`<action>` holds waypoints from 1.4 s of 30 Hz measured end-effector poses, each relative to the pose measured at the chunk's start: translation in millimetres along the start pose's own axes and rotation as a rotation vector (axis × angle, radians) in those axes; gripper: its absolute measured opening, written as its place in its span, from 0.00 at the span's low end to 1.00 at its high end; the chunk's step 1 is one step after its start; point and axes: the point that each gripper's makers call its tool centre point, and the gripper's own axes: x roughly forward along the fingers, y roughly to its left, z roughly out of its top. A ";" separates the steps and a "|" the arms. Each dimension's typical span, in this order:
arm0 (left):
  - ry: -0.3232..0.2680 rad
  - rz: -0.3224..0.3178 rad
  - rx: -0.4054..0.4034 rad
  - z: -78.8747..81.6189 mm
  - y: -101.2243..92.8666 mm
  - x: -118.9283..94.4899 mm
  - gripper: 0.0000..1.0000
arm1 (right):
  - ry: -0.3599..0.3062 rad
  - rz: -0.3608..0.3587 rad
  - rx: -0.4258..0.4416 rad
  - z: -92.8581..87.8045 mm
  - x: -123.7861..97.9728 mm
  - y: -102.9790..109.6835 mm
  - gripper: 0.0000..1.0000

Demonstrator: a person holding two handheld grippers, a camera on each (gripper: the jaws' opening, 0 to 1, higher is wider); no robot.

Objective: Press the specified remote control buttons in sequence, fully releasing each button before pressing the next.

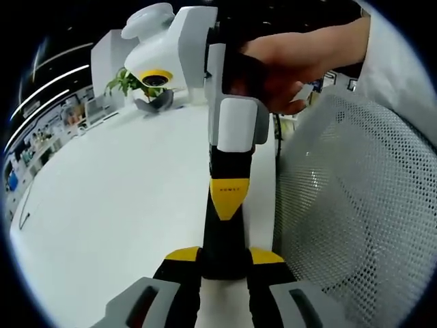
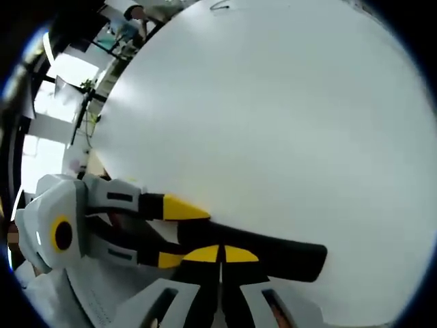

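My left gripper [image 1: 223,263] pinches the long black remote control [image 1: 225,205] above the white table [image 1: 102,205]. My right gripper [image 2: 220,254], jaws pressed together, has its tips on the remote, so a press looks underway. Next: lift fully clear before the following button.

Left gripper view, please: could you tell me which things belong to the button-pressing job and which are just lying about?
Job: remote control, left gripper clamping it, right gripper shut, tip on it.
Lying about: potted plant, mesh chair, table.
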 end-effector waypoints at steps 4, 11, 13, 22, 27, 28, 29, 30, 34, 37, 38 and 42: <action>-0.001 0.000 -0.002 0.2 0.1 0.0 0.25 | -0.019 -0.015 -0.007 0.4 0.2 0.5 0.00; -0.001 -0.002 0.001 0.3 0.2 0.1 0.24 | -0.029 -0.045 -0.047 1.8 0.7 -0.5 0.00; -0.001 -0.002 0.001 0.6 0.1 0.0 0.24 | -0.031 -0.044 -0.044 2.0 0.9 -1.2 0.00; 0.000 -0.002 0.003 0.5 0.3 0.2 0.25 | -0.041 -0.042 -0.038 0.1 -0.5 1.8 0.00; 0.002 0.009 -0.007 0.9 0.5 0.6 0.25 | -0.045 -0.061 -0.055 0.9 0.0 0.1 0.00; 0.001 0.010 -0.009 0.9 0.4 0.6 0.25 | -0.045 -0.061 -0.052 1.2 0.1 -0.2 0.00; 0.001 0.012 -0.009 1.0 0.2 0.7 0.25 | -0.046 -0.060 -0.049 1.4 0.0 -0.5 0.00; 0.001 0.013 -0.010 0.9 0.2 0.9 0.25 | -0.046 -0.060 -0.043 1.6 0.0 -0.6 0.00; -0.014 -0.009 0.002 3.0 -6.3 3.6 0.33 | -0.054 -0.073 -0.046 1.6 0.3 -0.5 0.00; -0.014 0.028 -0.017 4.9 1.6 3.3 0.25 | -0.064 -0.073 -0.051 1.5 0.3 -1.0 0.00; -0.007 0.010 -0.024 5.0 -1.1 3.4 0.25 | -0.069 -0.071 -0.047 1.3 0.1 -1.2 0.00; -0.012 0.020 -0.010 3.9 -0.4 3.0 0.25 | -0.087 -0.067 -0.053 0.9 0.2 0.1 0.00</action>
